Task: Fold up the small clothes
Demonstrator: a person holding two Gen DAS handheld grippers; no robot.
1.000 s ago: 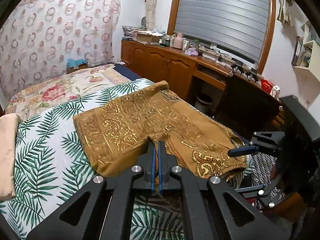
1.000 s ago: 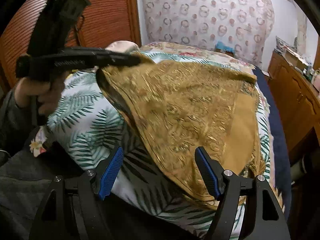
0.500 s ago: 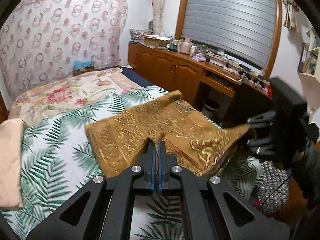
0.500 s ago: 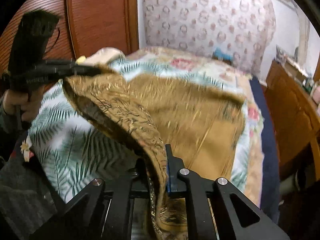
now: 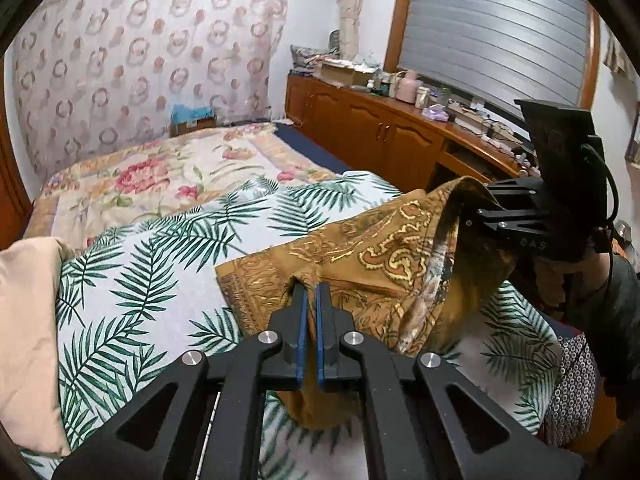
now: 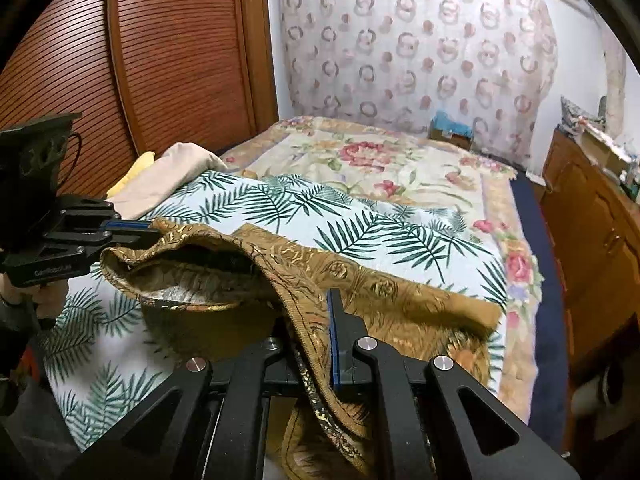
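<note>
Left tool (image 5: 309, 300): pressed together, pinching one edge of the brown-and-gold patterned garment (image 5: 360, 264). Right tool (image 6: 316, 320): likewise closed on another edge of the same garment (image 6: 360, 280), cloth trailing down between its fingers. Near hem lifted off the bed and held apart between the two grips, so the opening gapes like a pouch; far half resting flat on the palm-leaf bedspread (image 5: 160, 264). Probably held this way to carry the raised edge over the flat half and make a fold; two separate grips keep the hem taut and stop it bunching. Judged early in the fold, with no crease laid down yet.

Soft, yielding surface underneath: palm-leaf sheet over a floral quilt (image 5: 160, 168). Beige folded cloth (image 5: 24, 320) at the bed's left side, well apart from the garment. Ring-patterned curtain (image 5: 140, 60) behind the bed, a cluttered wooden counter (image 5: 400, 120) under a shuttered window (image 5: 492, 32), and a ribbed wooden door (image 6: 160, 60) on the other side.
</note>
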